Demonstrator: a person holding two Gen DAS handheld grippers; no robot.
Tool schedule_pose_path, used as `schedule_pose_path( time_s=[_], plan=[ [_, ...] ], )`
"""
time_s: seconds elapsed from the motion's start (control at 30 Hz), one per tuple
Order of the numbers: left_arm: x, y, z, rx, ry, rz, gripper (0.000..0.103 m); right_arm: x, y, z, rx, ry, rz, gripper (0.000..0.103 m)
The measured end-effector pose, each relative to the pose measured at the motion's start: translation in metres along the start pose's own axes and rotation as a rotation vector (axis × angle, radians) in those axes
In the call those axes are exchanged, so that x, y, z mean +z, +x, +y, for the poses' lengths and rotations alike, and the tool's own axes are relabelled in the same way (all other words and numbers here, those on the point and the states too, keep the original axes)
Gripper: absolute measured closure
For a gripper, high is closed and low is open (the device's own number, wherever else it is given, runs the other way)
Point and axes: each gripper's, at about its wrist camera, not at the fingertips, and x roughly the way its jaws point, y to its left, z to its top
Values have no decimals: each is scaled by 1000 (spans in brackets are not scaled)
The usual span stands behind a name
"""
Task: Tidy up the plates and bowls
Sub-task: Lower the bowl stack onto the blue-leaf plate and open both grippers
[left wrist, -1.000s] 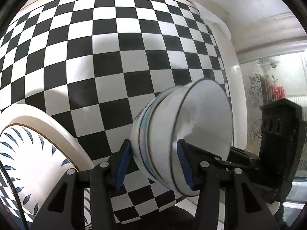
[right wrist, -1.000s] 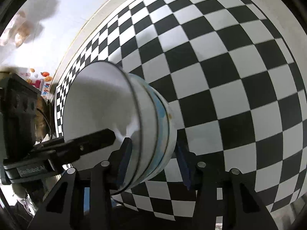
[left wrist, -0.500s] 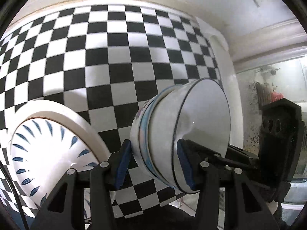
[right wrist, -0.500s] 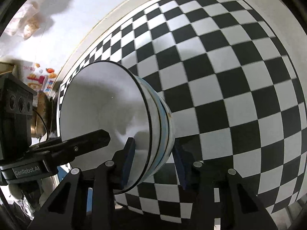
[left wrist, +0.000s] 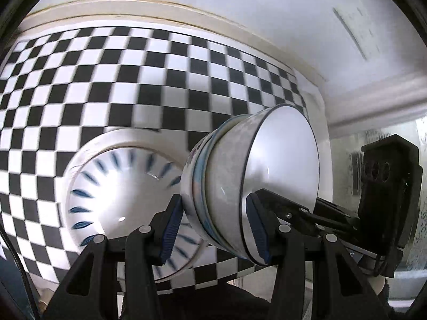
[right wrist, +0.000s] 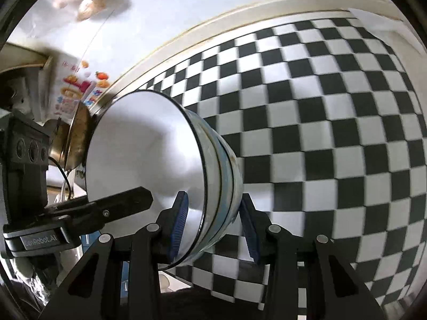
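Above the black-and-white checkered tablecloth [left wrist: 112, 85], a stack of nested bowls [left wrist: 229, 186] hangs tipped on its side, carried by both grippers at once. The left gripper [left wrist: 217, 228] pinches one side of the stack's rim, one blue pad inside the top bowl's white hollow and the other against the outer wall of the lowest bowl. The right gripper [right wrist: 214, 222] grips the opposite side of the rim in the same way, its pads bearing on the stack from inside and outside. The top bowl has a thin dark line round its rim; a lower one shows a pale blue band. Below the stack in the left wrist view, a white plate with blue leaf marks [left wrist: 114, 186] rests on the cloth. The left gripper's body reads "GenRobot.AI" in the right wrist view, partly blurred. A colourful printed package [right wrist: 72, 90] stands at the far edge; its writing is illegible.
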Motion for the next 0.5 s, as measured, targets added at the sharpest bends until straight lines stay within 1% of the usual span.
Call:
schedule_pose_path(
  time_s=[0.27, 0.5],
  plan=[
    [-18, -10, 60, 34, -109, -23, 58, -1, 43, 52, 13, -110, 72, 61],
    [-31, -6, 93, 51, -157, -26, 58, -11, 82, 80, -6, -177, 124, 61]
  ],
)
